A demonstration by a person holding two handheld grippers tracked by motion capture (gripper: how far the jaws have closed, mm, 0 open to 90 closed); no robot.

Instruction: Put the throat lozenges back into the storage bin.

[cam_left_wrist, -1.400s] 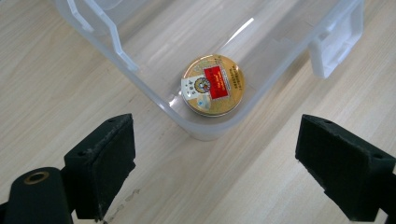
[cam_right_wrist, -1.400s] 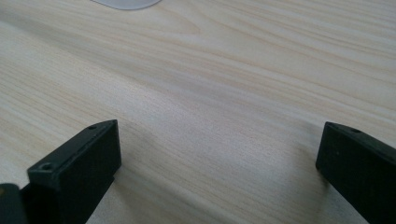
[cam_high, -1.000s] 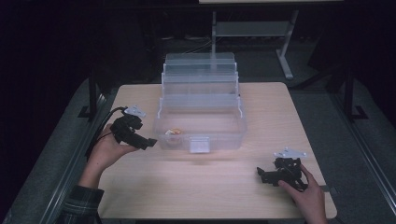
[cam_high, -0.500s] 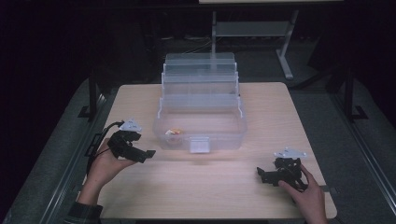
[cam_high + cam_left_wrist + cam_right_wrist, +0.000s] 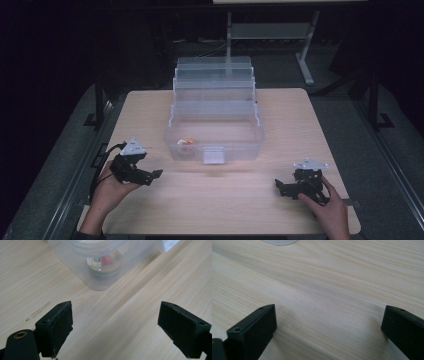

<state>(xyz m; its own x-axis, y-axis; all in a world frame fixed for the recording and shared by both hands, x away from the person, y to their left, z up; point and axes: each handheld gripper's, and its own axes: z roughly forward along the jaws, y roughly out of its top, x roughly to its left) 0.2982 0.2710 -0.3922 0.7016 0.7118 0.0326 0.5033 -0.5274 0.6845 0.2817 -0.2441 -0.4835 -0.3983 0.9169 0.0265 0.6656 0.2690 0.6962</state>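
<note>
High view shows the small round orange-and-silver object (image 5: 188,143) already lying in the clear plastic tiered organiser box (image 5: 215,131), at its 8 o'clock corner, while the left tool (image 5: 150,176) and right tool (image 5: 283,187) rest spread and empty on the wooden tabletop (image 5: 230,200), so little seems left.

Clear plastic tiered box (image 5: 214,107); small orange-and-red round item (image 5: 187,143) inside; pale striped-grain wooden table (image 5: 220,200); black grippers, grey plates.

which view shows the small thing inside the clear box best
The left gripper view: the small round thing sits close, shiny with a red patch, seen through the clear box wall. The high view shows it as a tiny orange blob; the right gripper view gives a box corner.
</note>
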